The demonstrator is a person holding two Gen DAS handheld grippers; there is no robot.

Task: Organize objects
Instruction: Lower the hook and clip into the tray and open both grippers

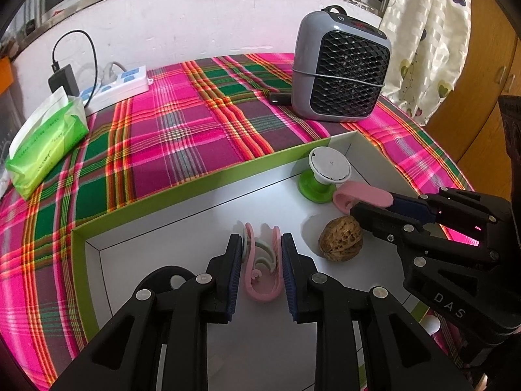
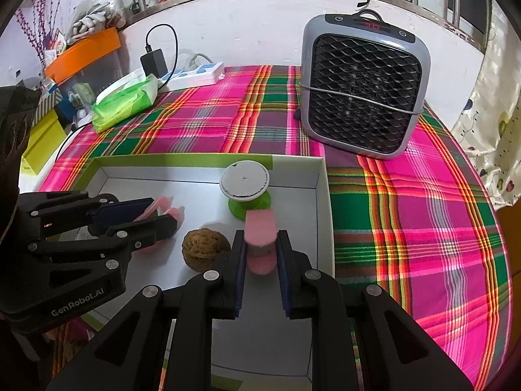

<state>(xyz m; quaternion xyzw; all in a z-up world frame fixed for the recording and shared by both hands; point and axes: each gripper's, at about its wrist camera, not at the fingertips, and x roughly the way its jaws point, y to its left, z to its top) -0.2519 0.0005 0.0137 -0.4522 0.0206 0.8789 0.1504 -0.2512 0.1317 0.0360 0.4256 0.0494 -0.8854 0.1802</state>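
Plaid-clothed table under a barred window, with a shallow white box (image 1: 182,192) at its near edge.

Left gripper (image 1: 262,268) straddles a pink-and-grey clip (image 1: 260,270) on the box floor, pads touching its sides but barely pinching. Right gripper (image 2: 260,257) is clamped on a pink clip (image 2: 260,228). Between them lies the walnut (image 1: 340,238); just behind it stands a green-and-white spool (image 2: 245,189). Beyond the box sits a grey heater (image 2: 363,91).
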